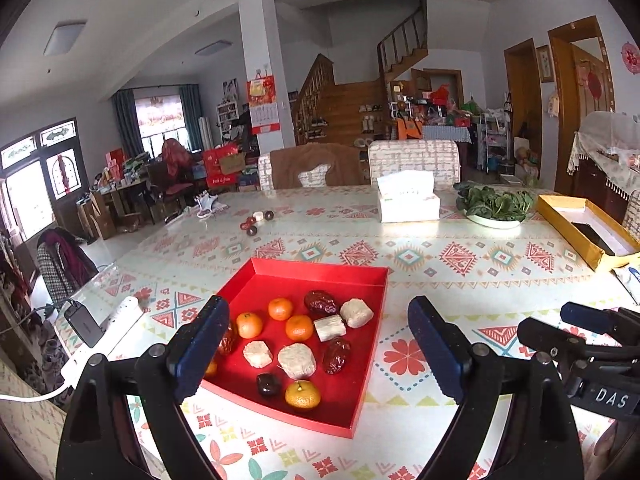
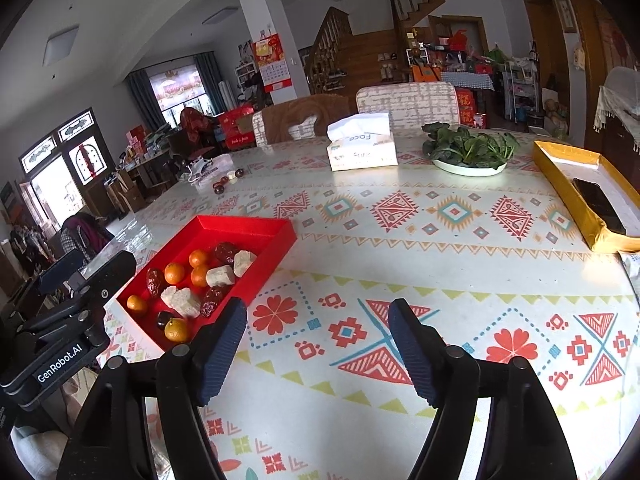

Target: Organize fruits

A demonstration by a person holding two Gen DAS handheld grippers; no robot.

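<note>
A red tray [image 1: 320,270] on the patterned table holds several small oranges [image 1: 299,327], dark red dates [image 1: 321,301] and pale sugarcane chunks [image 1: 296,360]. My left gripper [image 1: 320,344] is open and empty, held above the tray's near side. My right gripper [image 2: 318,344] is open and empty over bare tablecloth, to the right of the tray [image 2: 276,226]. The oranges [image 2: 175,273], dates [image 2: 226,252] and cane chunks [image 2: 220,276] show at left in the right wrist view.
At the far side stand a tissue box [image 2: 362,148], a plate of greens [image 2: 470,150] and a yellow box [image 2: 576,184] holding a phone. Loose dates [image 1: 256,220] lie far left. A power strip [image 1: 116,324] sits at the left table edge.
</note>
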